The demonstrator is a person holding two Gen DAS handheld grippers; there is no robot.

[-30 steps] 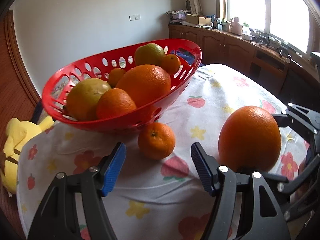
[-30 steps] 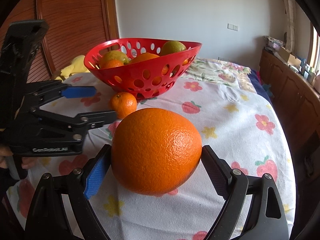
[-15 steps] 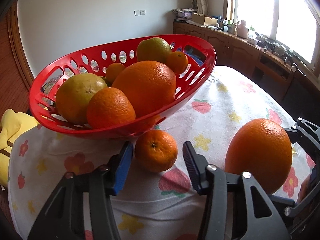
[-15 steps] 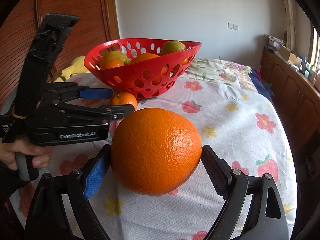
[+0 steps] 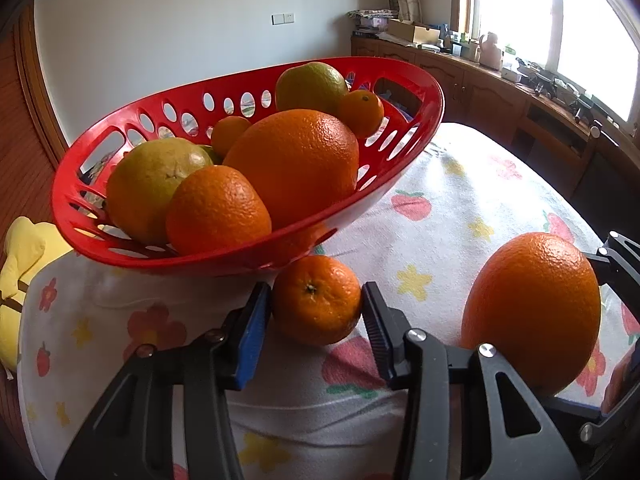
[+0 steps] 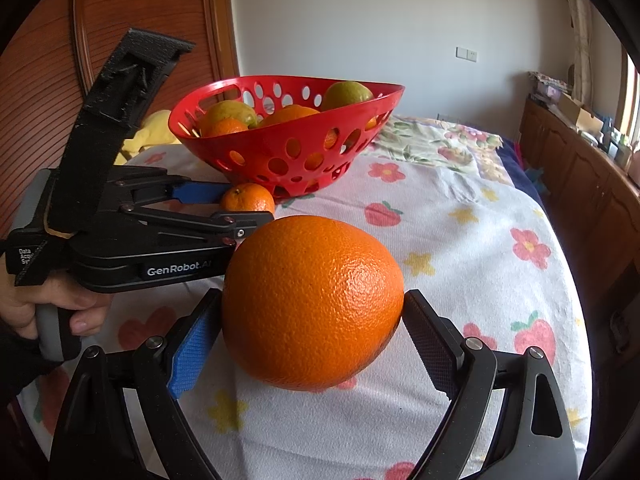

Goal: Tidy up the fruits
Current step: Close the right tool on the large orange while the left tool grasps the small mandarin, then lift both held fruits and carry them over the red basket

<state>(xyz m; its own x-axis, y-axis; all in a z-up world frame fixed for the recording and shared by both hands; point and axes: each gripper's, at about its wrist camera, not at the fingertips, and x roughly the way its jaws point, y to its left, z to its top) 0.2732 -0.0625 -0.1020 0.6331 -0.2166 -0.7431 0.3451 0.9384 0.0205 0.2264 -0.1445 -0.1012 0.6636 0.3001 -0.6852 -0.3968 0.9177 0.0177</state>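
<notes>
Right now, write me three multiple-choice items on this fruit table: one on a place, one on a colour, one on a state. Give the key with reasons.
1. Where does the small mandarin lie?
A. in the basket
B. on the cloth beside the basket's base
C. on the windowsill

2. What colour is the basket?
A. red
B. white
C. green

3. How do the right gripper jaws stand around the large orange?
A. shut with nothing between them
B. on either side of it
C. pointed away from it

Key: 1 B, it rests on the flowered tablecloth between the closing left gripper jaws. 2 A, its perforated wall is red. 3 B, one pad sits at each flank.
</notes>
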